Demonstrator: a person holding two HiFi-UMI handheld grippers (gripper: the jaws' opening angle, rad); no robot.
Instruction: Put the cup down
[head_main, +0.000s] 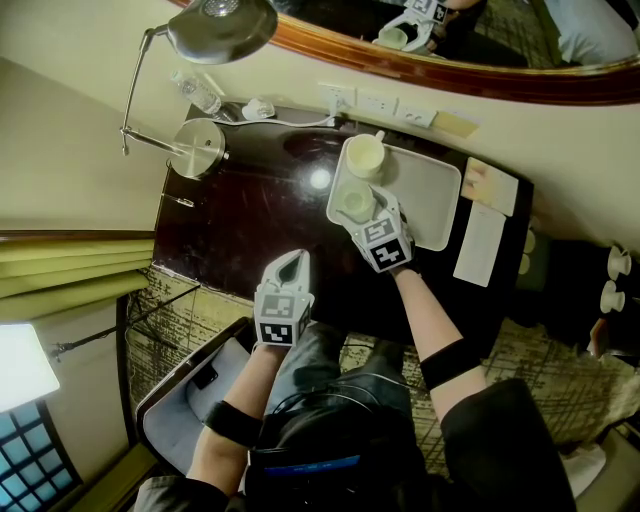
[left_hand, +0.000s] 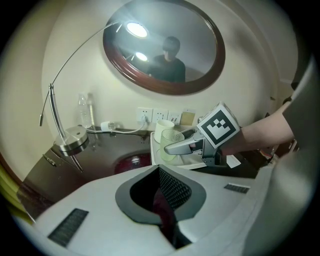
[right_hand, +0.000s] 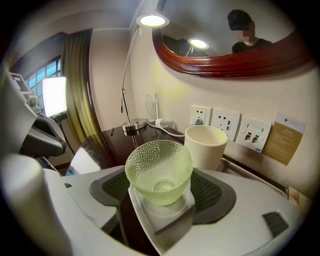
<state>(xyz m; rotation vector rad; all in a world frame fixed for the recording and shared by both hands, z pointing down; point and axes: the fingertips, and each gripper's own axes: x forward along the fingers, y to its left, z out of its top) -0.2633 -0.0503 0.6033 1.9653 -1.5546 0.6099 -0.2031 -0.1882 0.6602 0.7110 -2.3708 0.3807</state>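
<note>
Both slant downward: right gripper (right_hand: 162, 194) wide around the green cup (right_hand: 159, 167), left gripper (left_hand: 164, 195) closed, empty.

I look down on a dark glossy desk (head_main: 250, 200) against a cream wall (head_main: 70, 140), with a wood-framed mirror (head_main: 420, 70) above. A metal lamp (head_main: 220, 30) is lit (its glare dots the desktop), and yellow curtains (head_main: 60, 265) hang left.

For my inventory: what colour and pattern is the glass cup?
The glass cup is pale green, dimpled all over; the right gripper view shows it best.
</note>
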